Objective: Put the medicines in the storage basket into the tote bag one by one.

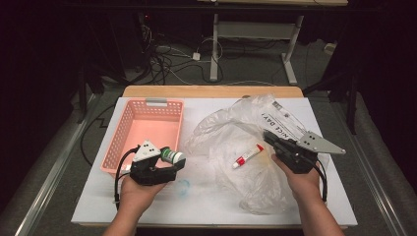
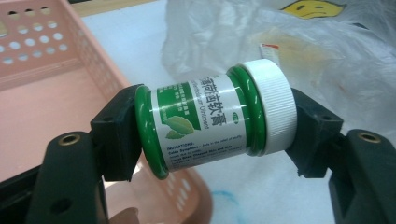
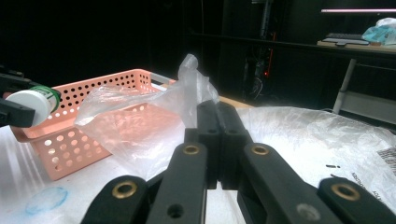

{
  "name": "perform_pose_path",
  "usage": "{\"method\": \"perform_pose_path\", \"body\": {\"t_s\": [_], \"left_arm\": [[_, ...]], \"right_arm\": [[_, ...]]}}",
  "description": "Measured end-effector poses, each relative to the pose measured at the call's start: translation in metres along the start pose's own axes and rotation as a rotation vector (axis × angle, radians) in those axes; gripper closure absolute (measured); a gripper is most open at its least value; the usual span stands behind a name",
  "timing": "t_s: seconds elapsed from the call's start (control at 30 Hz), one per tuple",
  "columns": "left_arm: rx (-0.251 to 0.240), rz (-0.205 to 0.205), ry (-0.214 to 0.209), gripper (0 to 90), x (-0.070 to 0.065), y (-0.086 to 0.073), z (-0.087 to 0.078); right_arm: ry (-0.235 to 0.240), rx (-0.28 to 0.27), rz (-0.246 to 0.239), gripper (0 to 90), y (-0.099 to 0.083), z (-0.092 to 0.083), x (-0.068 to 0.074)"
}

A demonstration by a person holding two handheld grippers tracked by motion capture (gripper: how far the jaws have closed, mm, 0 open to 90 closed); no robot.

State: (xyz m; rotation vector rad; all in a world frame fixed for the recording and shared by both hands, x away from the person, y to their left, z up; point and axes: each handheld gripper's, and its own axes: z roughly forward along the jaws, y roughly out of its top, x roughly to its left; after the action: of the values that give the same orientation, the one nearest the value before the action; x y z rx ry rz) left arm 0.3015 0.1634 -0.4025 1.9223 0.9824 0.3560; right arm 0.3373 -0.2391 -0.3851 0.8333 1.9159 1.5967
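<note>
My left gripper (image 1: 173,158) is shut on a green ointment jar (image 2: 212,116) with a white cap (image 2: 273,105), held sideways, jaws pressing its bottom and cap. It hovers over the near right corner of the pink basket (image 1: 129,139). The jar (image 1: 172,156) also shows in the high view. My right gripper (image 1: 270,137) is shut on the edge of a clear plastic bag (image 1: 246,147), lifting a fold of it (image 3: 154,112). A small red and white tube (image 1: 247,156) lies inside the bag.
The basket (image 2: 42,112) and the bag rest on a white sheet (image 1: 206,196) covering a wooden table (image 1: 211,91). A faint blue stain (image 1: 183,187) marks the sheet near the left hand. Cables and desk legs (image 1: 214,49) lie beyond the table.
</note>
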Motion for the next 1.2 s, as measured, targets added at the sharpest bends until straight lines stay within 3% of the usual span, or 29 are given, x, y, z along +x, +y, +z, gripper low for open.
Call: {"method": "perform_pose_path", "body": {"t_s": [0.53, 1.2], "left_arm": [[0.027, 0.046, -0.074, 29.2, -0.024, -0.001, 0.017], [0.078, 0.133, -0.143, 29.2, -0.062, 0.013, 0.062]], "right_arm": [[0.004, 0.001, -0.002, 90.0, 0.000, 0.000, 0.000], [0.008, 0.003, -0.003, 90.0, 0.000, 0.001, 0.002]]}}
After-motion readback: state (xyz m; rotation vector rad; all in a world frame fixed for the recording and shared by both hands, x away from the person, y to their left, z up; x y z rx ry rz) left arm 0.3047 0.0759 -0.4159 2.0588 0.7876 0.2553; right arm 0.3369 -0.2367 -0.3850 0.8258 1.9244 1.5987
